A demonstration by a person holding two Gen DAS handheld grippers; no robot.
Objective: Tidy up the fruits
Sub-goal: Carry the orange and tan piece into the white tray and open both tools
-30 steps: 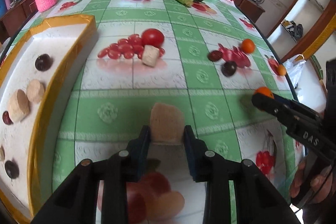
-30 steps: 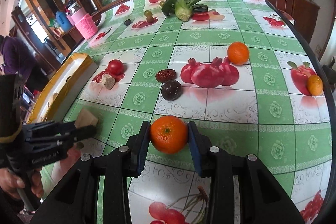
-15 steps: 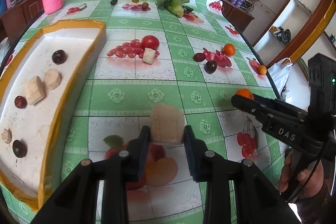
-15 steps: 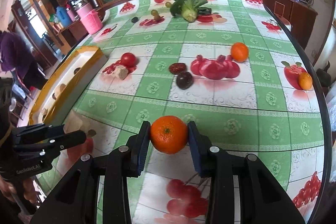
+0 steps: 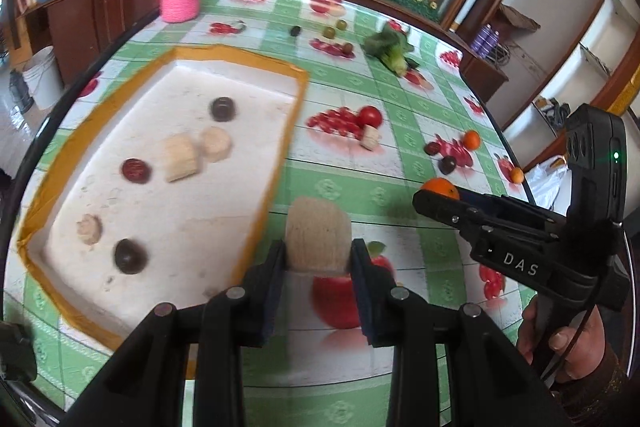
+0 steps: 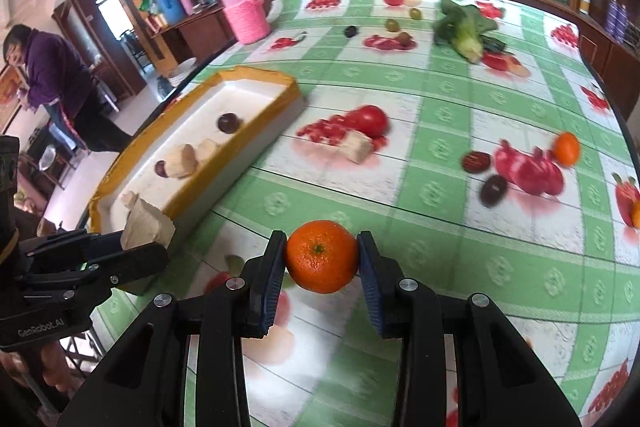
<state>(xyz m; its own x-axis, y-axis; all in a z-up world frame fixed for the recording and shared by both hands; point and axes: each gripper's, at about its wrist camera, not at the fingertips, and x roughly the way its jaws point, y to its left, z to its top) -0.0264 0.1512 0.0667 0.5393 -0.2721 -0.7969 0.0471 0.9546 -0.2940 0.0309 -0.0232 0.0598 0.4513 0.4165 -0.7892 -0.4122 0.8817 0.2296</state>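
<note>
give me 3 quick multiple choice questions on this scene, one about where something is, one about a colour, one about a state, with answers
1. Where is the tomato?
A. in the tray
B. on the tablecloth beside a pale chunk
C. in a gripper

2. What colour is the tray rim?
A. orange-yellow
B. blue
C. black

3. What is the right gripper doing?
A. open and holding nothing
B. shut on a dark plum
C. shut on the orange

Answers:
1 B: it sits on the cloth right next to a pale chunk, outside the tray.
2 A: the rim around the white inside is orange-yellow.
3 C: both pads press the orange's sides.
</note>
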